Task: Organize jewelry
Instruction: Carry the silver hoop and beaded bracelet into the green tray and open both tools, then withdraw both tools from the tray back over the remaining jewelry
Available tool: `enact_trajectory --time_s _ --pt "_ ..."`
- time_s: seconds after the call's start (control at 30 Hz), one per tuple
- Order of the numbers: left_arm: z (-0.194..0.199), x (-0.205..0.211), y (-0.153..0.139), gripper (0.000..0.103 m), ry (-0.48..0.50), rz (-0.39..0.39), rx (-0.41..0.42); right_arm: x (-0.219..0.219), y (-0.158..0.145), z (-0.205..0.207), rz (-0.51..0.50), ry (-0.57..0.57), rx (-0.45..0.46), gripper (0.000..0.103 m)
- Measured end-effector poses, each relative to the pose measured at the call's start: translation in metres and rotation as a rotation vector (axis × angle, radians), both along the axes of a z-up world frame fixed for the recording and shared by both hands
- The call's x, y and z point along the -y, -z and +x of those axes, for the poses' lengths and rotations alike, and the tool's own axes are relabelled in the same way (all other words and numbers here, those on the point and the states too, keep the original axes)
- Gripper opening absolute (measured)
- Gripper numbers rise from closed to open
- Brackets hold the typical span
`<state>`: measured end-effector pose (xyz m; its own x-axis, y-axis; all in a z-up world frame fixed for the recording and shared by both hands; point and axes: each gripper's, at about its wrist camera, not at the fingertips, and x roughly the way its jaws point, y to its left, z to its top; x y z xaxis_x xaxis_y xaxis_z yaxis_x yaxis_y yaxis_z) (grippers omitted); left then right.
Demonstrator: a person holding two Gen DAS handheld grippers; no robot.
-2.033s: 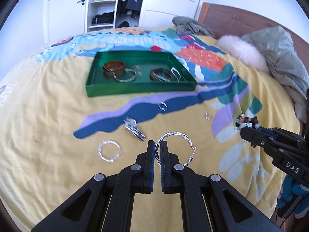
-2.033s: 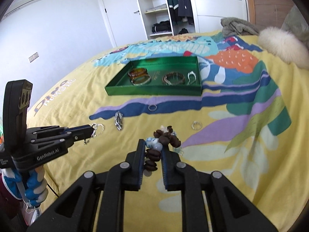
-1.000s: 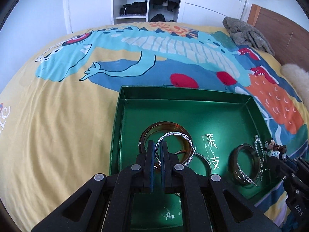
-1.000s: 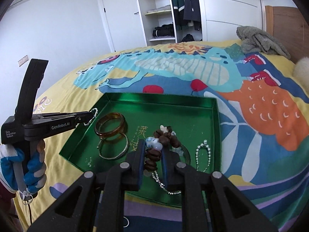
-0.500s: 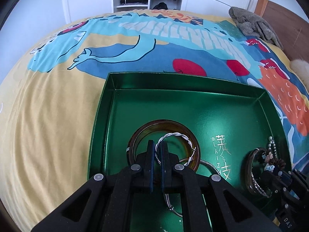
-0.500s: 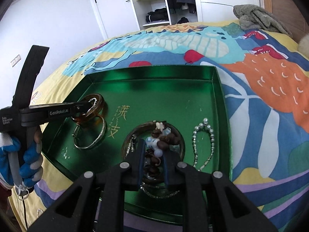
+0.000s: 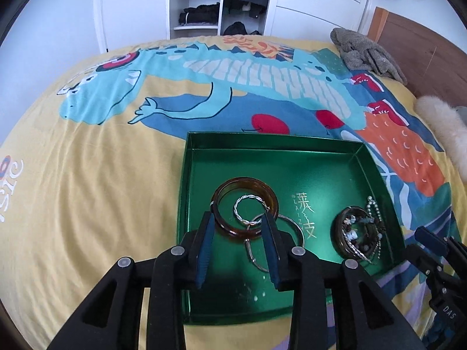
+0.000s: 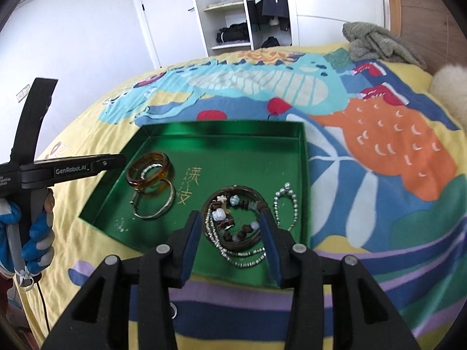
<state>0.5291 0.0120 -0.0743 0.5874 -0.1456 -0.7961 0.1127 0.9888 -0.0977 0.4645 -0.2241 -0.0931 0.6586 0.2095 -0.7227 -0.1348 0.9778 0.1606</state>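
Bedspread (image 7: 87, 180): yellow with a blue cartoon print, carrying the green tray.
Left hand (image 8: 35, 233): in a blue and grey glove at the far left of the right wrist view, gripping a black handle.
Left gripper (image 7: 238, 229): above the left half of the tray, pointing down at it; jaws just opened, now partly apart, pads clear of everything, nothing held.
Green tray (image 7: 292, 157): shallow, shiny, gold characters printed on its floor; all the jewelry named here inside it.
Amber bangle (image 7: 224, 227): flat on the left part of the tray floor, seen between the left jaws but untouched.
Twisted silver hoop (image 7: 248, 201): released, lying inside the ring of the amber bangle, its lower edge crossing the bangle.
Plain silver bangle (image 8: 163, 207): just nearer the camera than the amber bangle, overlapping its rim.
Brown bangle (image 8: 233, 189): right part of the tray floor, with a silver chain draped over its near side.
Beaded bracelet (image 8: 230, 213): brown, white and pale blue beads, dropped loose inside the brown bangle.
Right gripper (image 8: 232, 224): over the brown bangle; jaws just opened, partly apart, beads below and between them, not pinched.
Pearl strand (image 8: 287, 207): by the right wall of the tray, just beside the brown bangle.
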Motion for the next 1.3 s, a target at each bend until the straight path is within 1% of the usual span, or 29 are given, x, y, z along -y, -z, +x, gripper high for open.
enact_trajectory --time_s 0.03,0.1,0.3,0.37,0.43,0.5,0.63,0.7,0.83,1.0,1.17,1.3 --pt "-0.012 -0.003 -0.009 0.038 -0.001 -0.003 0.016 0.0 -0.01 -0.009 -0.004 0.004 0.015 0.04" --pt "-0.032 -0.01 -0.025 0.04 -0.004 -0.007 0.04 -0.001 -0.026 -0.026 -0.001 0.01 0.039 0.04" --pt "-0.095 -0.032 -0.069 0.04 -0.026 -0.034 0.104 -0.012 -0.075 -0.085 0.001 0.027 0.107 0.04" --pt "-0.114 -0.039 -0.08 0.041 -0.032 -0.045 0.123 -0.015 -0.088 -0.105 0.013 0.035 0.125 0.04" --pt "-0.135 -0.045 -0.091 0.044 -0.038 -0.046 0.146 -0.02 -0.097 -0.124 0.013 0.036 0.141 0.04" --pt "-0.156 -0.051 -0.099 0.046 -0.044 -0.047 0.166 -0.025 -0.106 -0.146 0.014 0.037 0.157 0.04" --pt "-0.196 -0.061 -0.106 0.046 -0.048 -0.041 0.188 -0.031 -0.118 -0.182 0.011 0.038 0.177 0.04" --pt "-0.213 -0.065 -0.109 0.047 -0.053 -0.033 0.198 -0.034 -0.123 -0.199 0.011 0.038 0.188 0.04" --pt "-0.242 -0.075 -0.118 0.048 -0.072 -0.043 0.221 -0.035 -0.132 -0.227 0.014 0.049 0.207 0.04" --pt "-0.273 -0.084 -0.132 0.049 -0.088 -0.049 0.261 -0.033 -0.148 -0.253 0.014 0.056 0.246 0.04" --pt "-0.301 -0.086 -0.142 0.051 -0.099 -0.028 0.29 -0.031 -0.165 -0.278 0.011 0.067 0.286 0.04" --pt "-0.321 -0.09 -0.156 0.052 -0.113 -0.04 0.327 -0.028 -0.178 -0.296 0.013 0.074 0.318 0.04"
